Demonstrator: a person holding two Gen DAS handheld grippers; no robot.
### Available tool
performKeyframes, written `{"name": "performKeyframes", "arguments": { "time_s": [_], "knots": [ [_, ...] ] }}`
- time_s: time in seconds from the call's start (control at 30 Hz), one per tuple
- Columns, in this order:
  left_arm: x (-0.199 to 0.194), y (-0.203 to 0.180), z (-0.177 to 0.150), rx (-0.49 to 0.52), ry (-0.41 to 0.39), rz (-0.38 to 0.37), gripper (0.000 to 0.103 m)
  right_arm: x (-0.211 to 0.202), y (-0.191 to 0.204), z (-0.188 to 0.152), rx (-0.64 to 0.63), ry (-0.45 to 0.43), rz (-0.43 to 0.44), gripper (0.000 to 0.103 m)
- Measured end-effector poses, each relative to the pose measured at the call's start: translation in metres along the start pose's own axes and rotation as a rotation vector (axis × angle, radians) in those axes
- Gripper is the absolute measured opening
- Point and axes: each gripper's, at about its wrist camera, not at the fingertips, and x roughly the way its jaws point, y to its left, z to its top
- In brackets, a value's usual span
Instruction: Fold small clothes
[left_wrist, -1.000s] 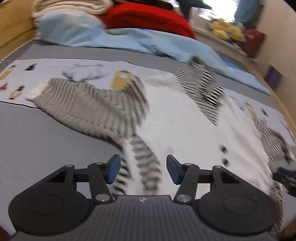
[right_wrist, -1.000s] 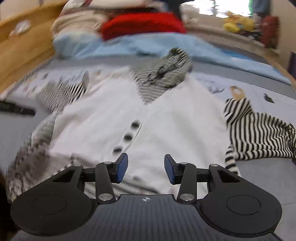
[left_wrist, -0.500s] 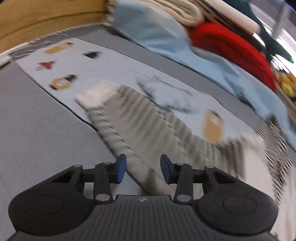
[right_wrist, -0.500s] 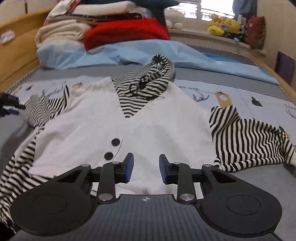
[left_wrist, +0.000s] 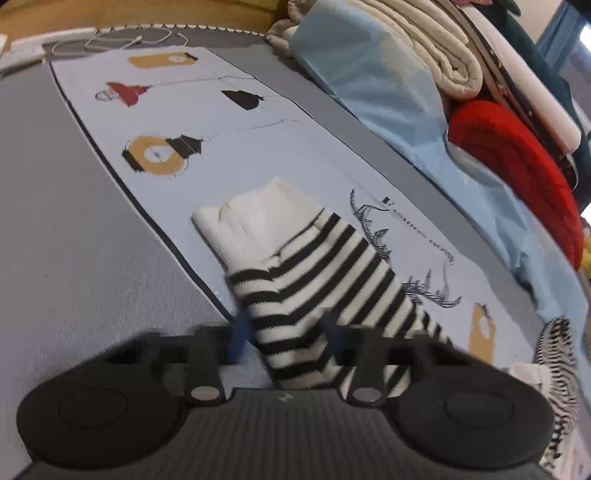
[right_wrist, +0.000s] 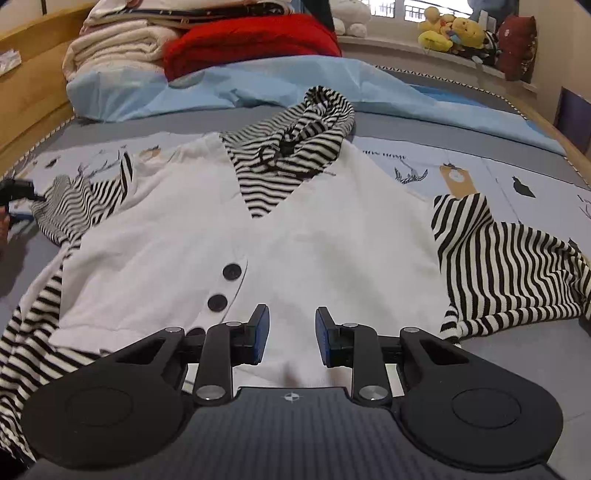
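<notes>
Blurring the left gripper (left_wrist: 284, 334) — striped sleeve (left_wrist: 325, 280) between its jaws.

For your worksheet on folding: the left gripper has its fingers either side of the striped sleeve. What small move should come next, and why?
Probably close the left gripper on the striped sleeve. The jaws stand apart, the sleeve lies between them with its white cuff stretched outward on the bed sheet, and the white body lies flat, so the sleeve looks ready to be folded inward.
</notes>
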Motion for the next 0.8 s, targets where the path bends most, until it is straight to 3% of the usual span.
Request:
{"name": "performKeyframes", "arguments": {
  "time_s": [0.1,0.17,0.23,0.33,0.43,0.5,0.53,0.6,0.63,0.7,0.8],
  "knots": [
    [-0.013,-0.017,0.008,0.019,-0.068,0.026,0.004,0.001,0.001,-0.003,-0.013,0.012,-0.006,0.029],
    [-0.042,-0.052,0.011,0.122,-0.161,-0.019,0.004,0.001,-0.001,-0.004,-0.007,0.014,-0.017,0.029],
    [-0.076,-0.093,0.006,0.216,-0.226,-0.137,0.003,0.001,-0.004,-0.003,0.007,0.015,-0.027,0.029],
    [-0.125,-0.161,-0.029,0.362,-0.228,-0.357,0.003,0.0,-0.009,-0.001,0.039,0.012,-0.039,0.029],
    [-0.154,-0.226,-0.096,0.525,-0.143,-0.522,0.003,-0.001,-0.012,0.0,0.073,0.017,-0.049,0.029],
    [-0.162,-0.262,-0.151,0.614,-0.034,-0.604,0.004,0.0,-0.014,0.0,0.09,0.022,-0.054,0.029],
    [-0.164,-0.275,-0.175,0.663,0.013,-0.629,0.007,-0.001,-0.016,-0.001,0.101,0.024,-0.056,0.029],
    [-0.168,-0.298,-0.223,0.771,0.133,-0.654,0.023,-0.002,-0.018,-0.001,0.121,0.029,-0.06,0.029],
    [-0.172,-0.303,-0.236,0.79,0.169,-0.652,0.029,-0.003,-0.019,-0.002,0.134,0.03,-0.062,0.029],
    [-0.181,-0.307,-0.245,0.795,0.215,-0.645,0.03,-0.004,-0.023,-0.002,0.159,0.033,-0.065,0.029],
    [-0.199,-0.301,-0.22,0.731,0.207,-0.615,0.031,-0.006,-0.029,-0.002,0.19,0.036,-0.064,0.029]
  ]
}}
